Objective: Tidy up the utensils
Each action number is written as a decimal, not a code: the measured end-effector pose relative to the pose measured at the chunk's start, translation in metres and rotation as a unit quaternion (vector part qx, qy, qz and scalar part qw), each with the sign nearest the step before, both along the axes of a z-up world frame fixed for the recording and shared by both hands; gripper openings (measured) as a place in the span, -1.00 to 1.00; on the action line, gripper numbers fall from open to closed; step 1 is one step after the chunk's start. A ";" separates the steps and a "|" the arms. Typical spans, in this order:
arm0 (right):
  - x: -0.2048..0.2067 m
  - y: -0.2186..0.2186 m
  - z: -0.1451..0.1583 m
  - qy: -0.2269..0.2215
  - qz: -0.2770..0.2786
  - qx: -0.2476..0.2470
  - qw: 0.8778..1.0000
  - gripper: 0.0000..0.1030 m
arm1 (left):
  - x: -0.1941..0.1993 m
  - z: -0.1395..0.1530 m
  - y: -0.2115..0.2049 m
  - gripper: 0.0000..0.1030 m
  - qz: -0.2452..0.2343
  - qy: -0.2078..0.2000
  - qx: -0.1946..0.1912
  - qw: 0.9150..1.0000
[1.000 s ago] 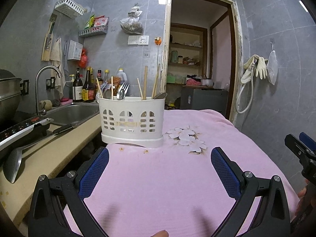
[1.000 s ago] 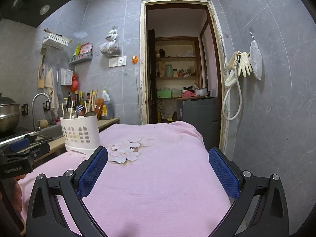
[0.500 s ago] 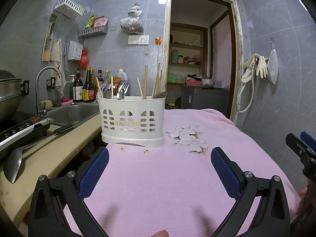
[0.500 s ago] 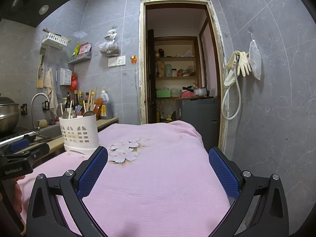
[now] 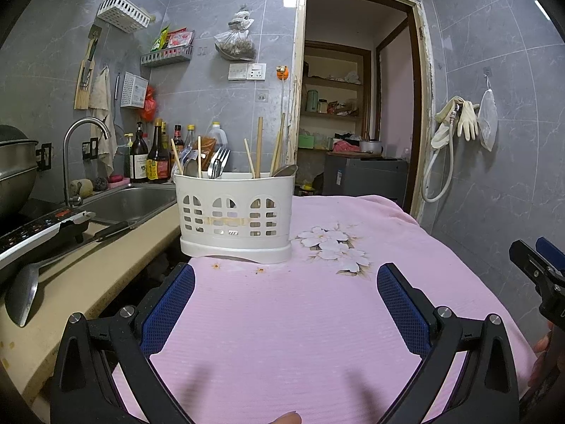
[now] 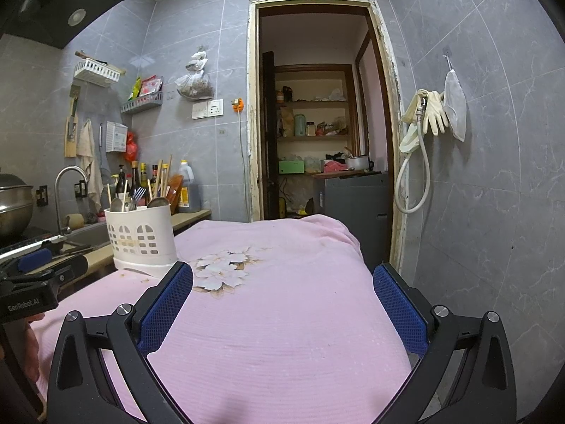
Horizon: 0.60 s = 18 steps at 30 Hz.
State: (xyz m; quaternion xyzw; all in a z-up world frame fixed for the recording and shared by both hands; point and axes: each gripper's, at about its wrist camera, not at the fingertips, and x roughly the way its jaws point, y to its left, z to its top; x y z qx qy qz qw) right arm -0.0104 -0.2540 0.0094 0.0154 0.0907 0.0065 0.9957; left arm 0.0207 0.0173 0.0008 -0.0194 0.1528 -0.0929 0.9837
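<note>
A white slotted utensil caddy stands on the pink cloth-covered table, holding forks, spoons, and wooden chopsticks. My left gripper is open just short of the caddy, nothing between its blue pads. In the right wrist view the same caddy sits far left, and my right gripper is open over the cloth, empty. The right gripper's tip shows at the left view's right edge; the left gripper's body shows at the right view's left edge.
A beige counter with a ladle, sink, tap and sauce bottles lies left of the table. An induction cooker and pot sit at far left. An open doorway is behind. A hose and gloves hang on the right wall.
The right wrist view has shifted slightly, with the caddy drifting a little left and up in it. The left gripper has stayed put. Both grippers remain open.
</note>
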 end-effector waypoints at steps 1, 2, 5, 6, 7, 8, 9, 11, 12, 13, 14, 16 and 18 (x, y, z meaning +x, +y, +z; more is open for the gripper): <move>0.000 0.000 0.000 0.000 0.000 0.000 1.000 1.00 | 0.000 0.000 0.000 0.96 0.000 0.000 0.000 1.000; 0.000 0.000 0.000 0.000 0.000 -0.001 1.000 1.00 | 0.000 0.000 0.000 0.96 0.001 0.000 0.000 1.000; 0.000 0.000 0.000 0.000 0.001 0.000 1.000 1.00 | 0.000 0.000 -0.001 0.96 0.001 0.000 -0.001 1.000; 0.000 0.000 -0.001 0.001 0.001 0.000 1.000 1.00 | 0.000 0.000 -0.001 0.96 0.001 0.001 -0.001 1.000; 0.000 -0.001 -0.001 0.001 0.001 0.000 1.000 1.00 | 0.000 0.000 -0.001 0.96 0.000 0.001 -0.001 1.000; 0.000 -0.002 -0.002 0.002 0.001 0.000 1.000 1.00 | 0.000 -0.001 -0.001 0.96 0.001 0.001 0.000 1.000; 0.000 -0.002 -0.002 0.001 0.001 0.000 1.000 1.00 | 0.000 -0.001 -0.001 0.96 0.001 0.001 0.000 1.000; 0.000 -0.002 -0.002 0.001 0.001 0.001 1.000 1.00 | 0.000 0.000 -0.001 0.96 0.001 0.001 -0.001 1.000; 0.000 -0.003 -0.002 0.001 0.001 0.001 1.000 1.00 | 0.000 -0.001 0.000 0.96 0.001 0.001 -0.001 1.000; 0.000 -0.003 -0.002 0.001 0.001 0.001 1.000 1.00 | 0.000 -0.001 0.000 0.96 0.001 0.001 -0.002 1.000; 0.000 -0.002 -0.001 0.001 0.001 0.000 1.000 1.00 | 0.001 -0.001 0.000 0.96 0.001 0.001 -0.002 1.000; 0.000 -0.002 -0.002 0.002 0.001 0.000 1.000 1.00 | 0.000 -0.001 0.000 0.96 0.001 0.001 -0.002 1.000; 0.000 -0.002 -0.001 0.002 0.001 0.000 1.000 1.00 | 0.000 -0.002 0.001 0.96 0.002 0.001 -0.003 1.000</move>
